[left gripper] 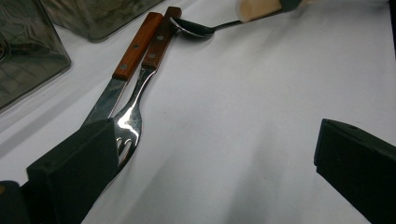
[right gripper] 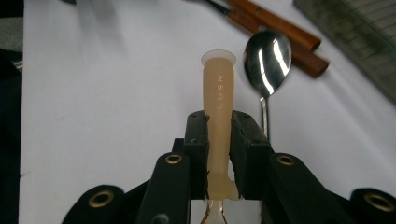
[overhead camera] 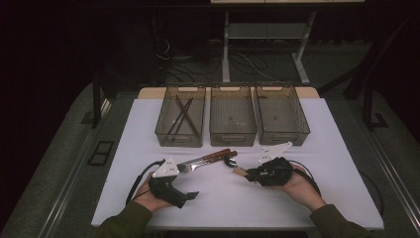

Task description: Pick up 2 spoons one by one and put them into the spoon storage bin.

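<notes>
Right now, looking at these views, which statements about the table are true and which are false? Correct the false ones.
1. The right hand-held gripper is shut on a cream handle. True.
2. The left hand-held gripper grips the fork. False: its jaws stand open, and the fork lies on the table beside one jaw.
3. The left bin holds dark sticks. True.
4. The spoon lies in the middle bin. False: it lies on the table, by the knife and fork handles.
5. The knife and fork lie side by side. True.
</notes>
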Action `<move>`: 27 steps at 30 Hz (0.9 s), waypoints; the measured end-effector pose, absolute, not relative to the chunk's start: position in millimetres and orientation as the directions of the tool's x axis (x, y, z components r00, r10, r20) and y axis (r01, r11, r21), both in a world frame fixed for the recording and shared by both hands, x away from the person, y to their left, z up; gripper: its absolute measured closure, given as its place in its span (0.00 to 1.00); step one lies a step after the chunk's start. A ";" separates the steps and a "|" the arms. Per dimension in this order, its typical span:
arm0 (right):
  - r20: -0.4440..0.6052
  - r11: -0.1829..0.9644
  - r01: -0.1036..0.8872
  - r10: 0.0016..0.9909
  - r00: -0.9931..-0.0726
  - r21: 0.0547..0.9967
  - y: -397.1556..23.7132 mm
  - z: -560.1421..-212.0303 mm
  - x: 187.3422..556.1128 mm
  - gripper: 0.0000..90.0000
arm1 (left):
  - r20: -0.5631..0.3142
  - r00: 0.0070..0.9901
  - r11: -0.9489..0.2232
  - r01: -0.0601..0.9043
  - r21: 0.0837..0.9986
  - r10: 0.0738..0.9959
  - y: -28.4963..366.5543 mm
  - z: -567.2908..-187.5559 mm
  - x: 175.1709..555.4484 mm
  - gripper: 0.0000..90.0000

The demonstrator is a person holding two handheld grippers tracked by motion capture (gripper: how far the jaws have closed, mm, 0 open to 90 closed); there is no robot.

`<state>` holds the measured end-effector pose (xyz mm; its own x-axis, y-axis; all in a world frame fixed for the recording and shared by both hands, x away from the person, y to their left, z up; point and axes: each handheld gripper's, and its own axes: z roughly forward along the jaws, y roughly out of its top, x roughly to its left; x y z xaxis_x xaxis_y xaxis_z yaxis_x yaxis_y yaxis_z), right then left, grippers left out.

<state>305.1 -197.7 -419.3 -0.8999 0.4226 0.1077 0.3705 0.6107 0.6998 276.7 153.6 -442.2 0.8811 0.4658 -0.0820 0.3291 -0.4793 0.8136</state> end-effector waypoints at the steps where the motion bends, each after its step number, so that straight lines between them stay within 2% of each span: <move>1: 0.110 0.603 0.374 0.428 -0.897 0.704 -198.1 -416.9 307.0 0.86 | -0.083 0.881 -0.478 0.330 0.814 0.466 153.5 -442.3 276.7 0.00; 27: 0.114 0.508 0.407 0.511 -0.852 0.759 -193.0 -373.0 364.1 0.86 | -0.095 0.878 -0.460 0.335 0.822 0.469 152.1 -442.4 275.8 0.00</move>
<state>364.1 -193.0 -373.0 -0.8518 0.5112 0.1144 0.4068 0.5080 0.7592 275.8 152.1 -442.4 0.8783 0.4686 -0.0953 0.3348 -0.4603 0.8222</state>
